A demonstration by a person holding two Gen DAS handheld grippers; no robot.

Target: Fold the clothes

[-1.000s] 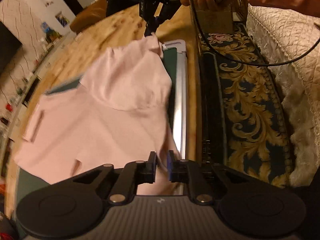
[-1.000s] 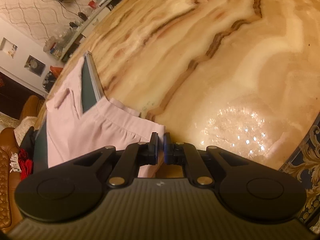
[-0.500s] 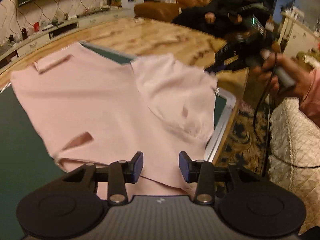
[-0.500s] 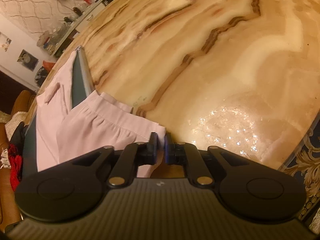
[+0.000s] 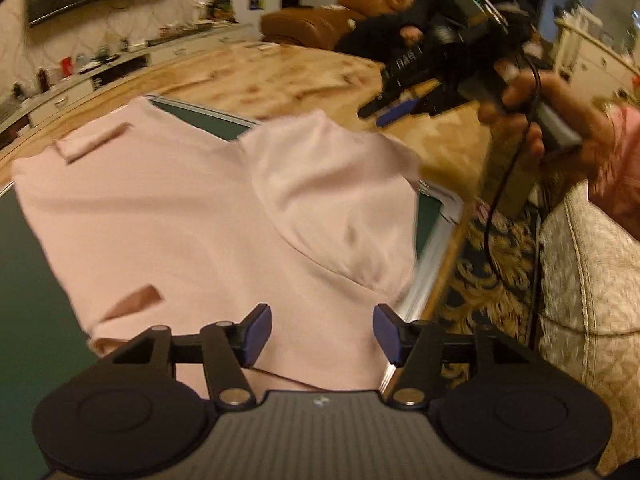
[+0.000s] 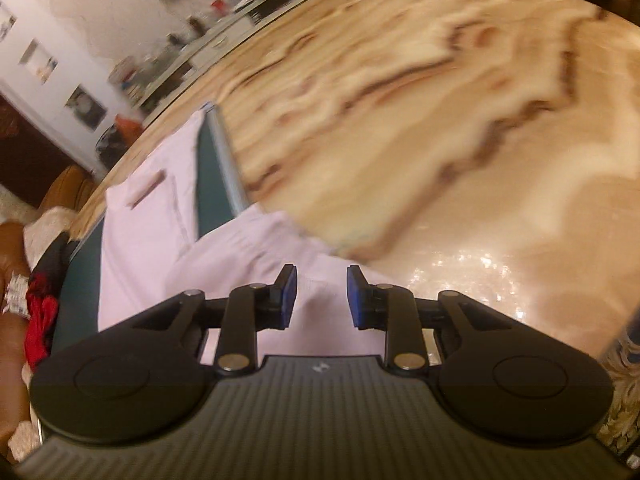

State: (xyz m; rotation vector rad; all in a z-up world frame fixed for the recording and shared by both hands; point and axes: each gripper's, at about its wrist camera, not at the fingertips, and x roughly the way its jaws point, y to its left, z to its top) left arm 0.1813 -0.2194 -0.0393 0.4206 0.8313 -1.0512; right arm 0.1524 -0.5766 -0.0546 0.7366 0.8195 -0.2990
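Observation:
A pale pink garment [image 5: 192,216] lies spread on a green mat [image 5: 24,280] with a metal rim, one part folded over at the right corner. My left gripper [image 5: 322,334] hovers over its near edge, jaws opening, blue pads clear of the cloth. In the left wrist view my right gripper [image 5: 400,110] appears beyond the garment's far corner, held by a hand [image 5: 540,120]. In the right wrist view the right gripper [image 6: 322,298] sits above the pink garment [image 6: 152,248], jaws opening, nothing pinched between them.
The mat lies on a glossy marble-patterned table [image 6: 440,140]. A patterned carpet [image 5: 492,272] and a quilted cream cover [image 5: 592,280] lie to the right. A brown sofa [image 5: 320,20] with a person stands behind. Red cloth [image 6: 40,320] lies at the left.
Both grippers were shut on the pink cloth and have let go, jaws parting. The left view rolled round; the folded part now rests on the garment. The right gripper lifted away slightly.

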